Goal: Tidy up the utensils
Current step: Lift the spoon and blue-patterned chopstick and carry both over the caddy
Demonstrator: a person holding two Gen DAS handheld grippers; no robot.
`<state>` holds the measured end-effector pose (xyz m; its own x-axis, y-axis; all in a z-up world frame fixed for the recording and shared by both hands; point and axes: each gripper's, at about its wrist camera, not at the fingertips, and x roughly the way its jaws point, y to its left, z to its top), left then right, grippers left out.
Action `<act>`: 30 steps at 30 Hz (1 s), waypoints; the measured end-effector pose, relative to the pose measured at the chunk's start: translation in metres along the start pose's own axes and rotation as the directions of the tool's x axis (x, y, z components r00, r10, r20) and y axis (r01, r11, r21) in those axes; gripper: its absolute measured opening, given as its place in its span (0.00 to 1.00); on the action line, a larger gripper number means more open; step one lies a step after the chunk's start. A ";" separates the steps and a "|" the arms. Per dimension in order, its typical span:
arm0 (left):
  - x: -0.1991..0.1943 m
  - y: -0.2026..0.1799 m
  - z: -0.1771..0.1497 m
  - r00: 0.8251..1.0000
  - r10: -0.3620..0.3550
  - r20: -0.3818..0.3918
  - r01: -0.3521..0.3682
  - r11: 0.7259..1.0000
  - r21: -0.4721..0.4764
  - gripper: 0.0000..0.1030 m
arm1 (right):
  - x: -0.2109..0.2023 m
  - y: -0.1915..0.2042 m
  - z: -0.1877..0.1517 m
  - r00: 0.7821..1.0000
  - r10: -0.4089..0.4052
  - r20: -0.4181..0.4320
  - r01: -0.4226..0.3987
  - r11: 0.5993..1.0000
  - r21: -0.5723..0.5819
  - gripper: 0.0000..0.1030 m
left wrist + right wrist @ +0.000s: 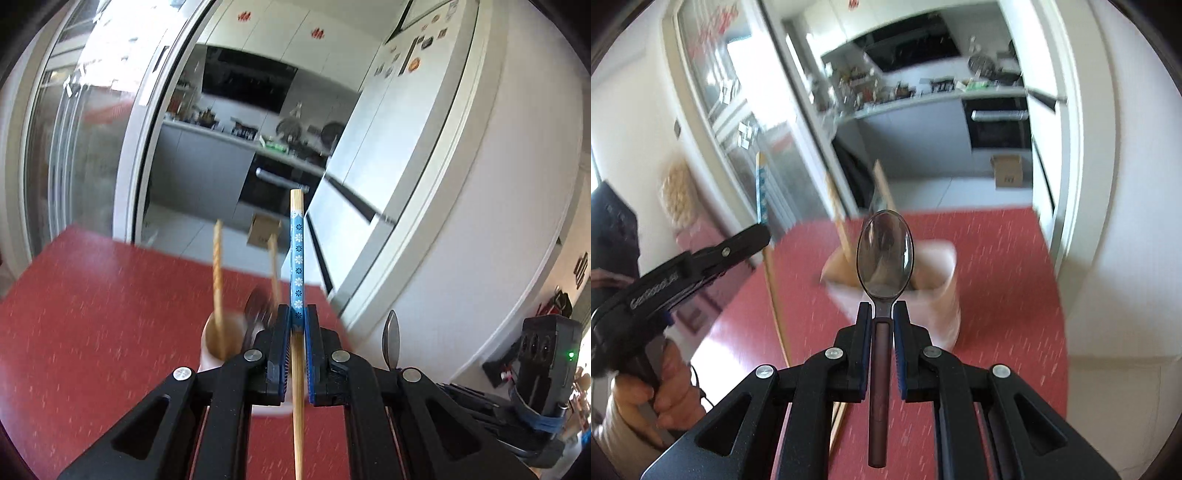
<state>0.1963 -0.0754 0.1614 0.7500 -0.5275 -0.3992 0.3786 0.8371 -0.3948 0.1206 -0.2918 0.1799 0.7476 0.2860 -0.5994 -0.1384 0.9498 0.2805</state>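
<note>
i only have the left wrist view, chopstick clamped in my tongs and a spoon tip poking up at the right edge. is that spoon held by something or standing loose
Observer: Held. In the right wrist view the right tongs are shut on the spoon, gripping its neck, bowl pointing forward.
Operator: where's the rest of the spoon
Observer: Its dark handle runs back between the tongs' arms, toward the camera.
Operator: how does the holder look from that side
Observer: The utensil holder stands on the red table, just behind the spoon's bowl, blurred, with wooden sticks standing in it.
Operator: can you see my side from there
Observer: Yes, the left tongs hold the blue-patterned chopstick upright at the left, above the table's left edge.
</note>
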 end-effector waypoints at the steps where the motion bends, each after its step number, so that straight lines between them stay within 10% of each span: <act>1: 0.004 -0.004 0.008 1.000 0.005 0.017 -0.005 1.000 0.003 0.36 | 0.000 -0.002 0.007 1.000 0.001 0.022 -0.001 1.000 0.003 0.12; 19: 0.078 -0.016 0.039 0.952 0.191 0.238 -0.218 0.971 0.095 0.36 | 0.065 -0.019 0.060 0.960 0.026 0.280 -0.027 1.000 -0.002 0.12; 30: 0.104 -0.017 0.000 0.954 0.242 0.174 -0.270 0.950 0.156 0.36 | 0.096 -0.028 0.026 0.966 -0.008 0.257 0.029 0.997 -0.076 0.12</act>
<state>0.2678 -0.1445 0.1264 0.9021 -0.2752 -0.3323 0.2420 0.9603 -0.1385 0.2130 -0.2944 0.1341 0.8906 0.2360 -0.3888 -0.1660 0.9645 0.2053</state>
